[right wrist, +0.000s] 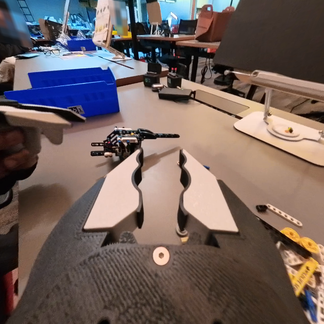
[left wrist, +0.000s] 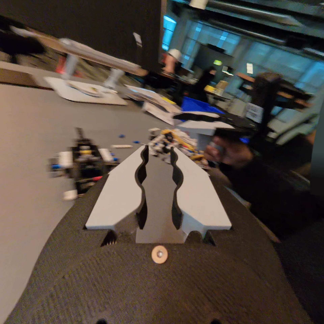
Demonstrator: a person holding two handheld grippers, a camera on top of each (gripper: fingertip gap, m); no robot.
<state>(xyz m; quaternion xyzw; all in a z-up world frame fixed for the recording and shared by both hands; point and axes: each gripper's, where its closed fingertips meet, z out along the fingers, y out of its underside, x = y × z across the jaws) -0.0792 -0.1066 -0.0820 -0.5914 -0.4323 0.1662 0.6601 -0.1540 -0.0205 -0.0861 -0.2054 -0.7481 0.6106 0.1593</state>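
My left claw (left wrist: 159, 149) hangs over the grey table (left wrist: 43, 122) with its jaws apart and nothing between them; beyond its tips, blurred, lies a heap of white, yellow and black building-toy pieces (left wrist: 177, 145), with a black assembled model (left wrist: 85, 157) off to its left. My right claw (right wrist: 161, 152) is also spread wide and bare, the table showing through the gap. The black beam-built model (right wrist: 126, 142) stands just beyond its left fingertip, apart from it. Blue bins (right wrist: 70, 91) stand farther back, and a pale perforated beam (right wrist: 284, 217) lies to the right.

Black brick model (right wrist: 126, 142) — upright on table (right wrist: 210, 140).
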